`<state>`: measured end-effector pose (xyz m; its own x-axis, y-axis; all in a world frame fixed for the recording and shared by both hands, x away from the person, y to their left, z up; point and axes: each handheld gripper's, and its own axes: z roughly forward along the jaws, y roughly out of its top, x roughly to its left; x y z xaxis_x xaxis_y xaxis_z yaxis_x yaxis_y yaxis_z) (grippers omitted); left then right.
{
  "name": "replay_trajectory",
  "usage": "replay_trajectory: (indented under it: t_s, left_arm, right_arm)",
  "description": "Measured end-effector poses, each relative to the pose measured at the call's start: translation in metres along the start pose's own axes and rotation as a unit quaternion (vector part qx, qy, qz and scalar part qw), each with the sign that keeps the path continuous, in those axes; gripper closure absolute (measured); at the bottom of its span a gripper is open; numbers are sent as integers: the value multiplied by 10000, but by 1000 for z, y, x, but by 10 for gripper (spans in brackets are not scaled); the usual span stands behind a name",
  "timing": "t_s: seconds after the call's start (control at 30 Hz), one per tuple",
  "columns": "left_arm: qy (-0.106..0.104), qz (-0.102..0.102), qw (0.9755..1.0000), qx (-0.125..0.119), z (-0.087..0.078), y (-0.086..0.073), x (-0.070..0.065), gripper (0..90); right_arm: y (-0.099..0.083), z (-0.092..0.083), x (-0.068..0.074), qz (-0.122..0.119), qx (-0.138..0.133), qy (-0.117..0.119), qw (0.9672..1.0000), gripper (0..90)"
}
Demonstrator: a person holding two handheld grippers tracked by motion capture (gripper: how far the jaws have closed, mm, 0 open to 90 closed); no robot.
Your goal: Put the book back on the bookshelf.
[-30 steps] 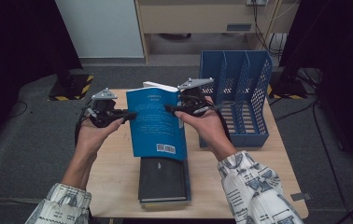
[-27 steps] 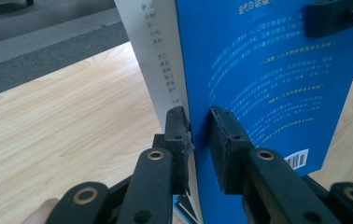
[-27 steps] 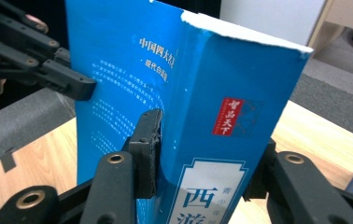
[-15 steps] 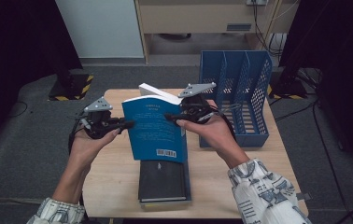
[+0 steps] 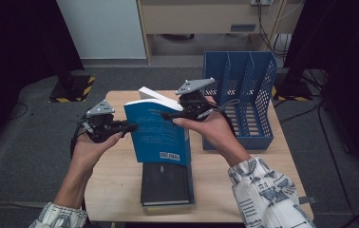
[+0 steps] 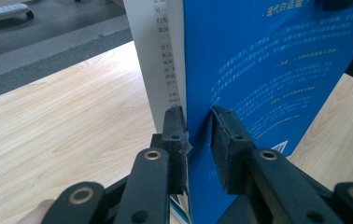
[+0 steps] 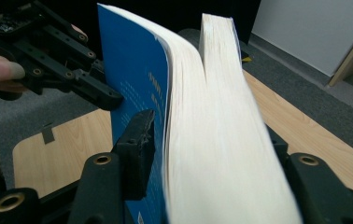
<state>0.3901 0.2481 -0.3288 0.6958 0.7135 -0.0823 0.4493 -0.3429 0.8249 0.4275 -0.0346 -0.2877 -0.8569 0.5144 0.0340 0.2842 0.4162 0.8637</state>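
Left of centre in the high view, the left gripper is pinched down on the blue cover at the spine edge of the blue book; in the left gripper view its pads sit nearly together with only the cover sheet between them. That forearm comes up from the lower left, wrist level, jaws pointing right. The book stands in mid-frame, tilted up off the table, its lower edge just over a black book lying flat near the bottom centre. On its right edge the right gripper straddles the page block; the right gripper view has the jaws spread around the thick fan of pages, and they have just been widening, so whether the pads actually press I can't tell. Looks like the lift-and-stand step, with the blue file rack waiting at the upper right. Next move calls for a firm squeeze across the whole book, then a swing right into a slot, spine kept upright
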Motion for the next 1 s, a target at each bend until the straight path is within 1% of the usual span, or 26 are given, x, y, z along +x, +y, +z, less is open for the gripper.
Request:
replay_trajectory:
  t_s: [0.03,0.07,0.1,0.13,0.17,0.2,0.23,0.3,0.33,0.37,0.4,0.43,0.5,0.53,0.57,0.6,0.63,0.67,0.7,0.73,0.83,0.87,0.9,1.0]
  left_arm:
    - [9,8,10000,6,0,0,0,750]
    - [24,13,10000,-4,0,0,-1,745]
    - [24,13,10000,-4,0,0,-1,740]
    - [70,-11,9999,-94,1,-2,-1,727]
    - [70,-11,9999,-94,1,-2,-1,716]
    - [123,-19,9998,-133,2,-4,-1,716]
    - [235,-14,9996,-132,3,-7,-1,709]
    - [331,-189,9991,-193,4,-21,2,590]
    - [387,-227,9988,-196,3,-27,3,563]
    - [387,-227,9988,-196,3,-27,3,551]
    - [428,-280,9985,-212,3,-34,4,521]
    - [560,-392,9975,-195,4,-51,6,486]
    - [715,-482,9962,-142,7,-70,8,425]
    - [715,-482,9962,-142,7,-70,8,385]
    - [839,-606,9946,-70,13,-88,12,337]
    - [839,-606,9946,-70,13,-88,12,301]
    - [1063,-636,9922,114,22,-104,14,261]
    - [1063,-636,9922,114,22,-104,14,232]
    - [1065,-796,9910,171,30,-118,16,215]
    - [1056,-878,9904,152,33,-124,17,197]
    - [1089,-968,9893,104,39,-141,17,165]
    - [1089,-968,9893,104,39,-141,17,157]
    - [1007,-1041,9894,92,42,-150,18,139]
    - [1016,-1027,9894,117,41,-157,20,121]
  right_arm:
    - [1,1,1,-18,12,16,10000,507]
    - [1,2,1,-53,6,22,10000,533]
    - [1,2,1,-53,6,22,10000,533]
    - [0,2,1,-49,-17,44,10000,565]
    - [-1,2,-1,-30,-37,82,10000,573]
    - [-1,2,-1,-30,-37,82,10000,573]
    - [-1,2,-1,-31,-35,89,9999,577]
    - [-3,2,0,-97,-15,101,9999,590]
    - [-3,2,0,-75,-42,86,9999,591]
    - [-3,2,0,-75,-42,86,9999,591]
    - [-4,2,-1,-65,-59,112,9999,593]
    - [-4,1,-1,-42,-71,134,9999,593]
    - [-5,1,0,-60,-99,147,9998,593]
    - [-5,1,0,-60,-99,147,9998,593]
    - [-5,0,0,-52,-105,158,9998,592]
    - [-6,0,0,-39,-119,173,9998,591]
    - [-6,0,0,-22,-124,183,9998,591]
    - [-7,0,-1,-11,-148,199,9997,591]
    - [-8,0,-1,5,-182,203,9996,591]
    - [-9,0,-1,34,-206,218,9995,590]
    - [-11,0,-1,48,-296,240,9993,588]
    - [-11,0,-1,48,-296,240,9993,588]
    - [-12,0,-1,71,-321,246,9992,588]
    - [-13,-1,0,72,-333,252,9991,588]
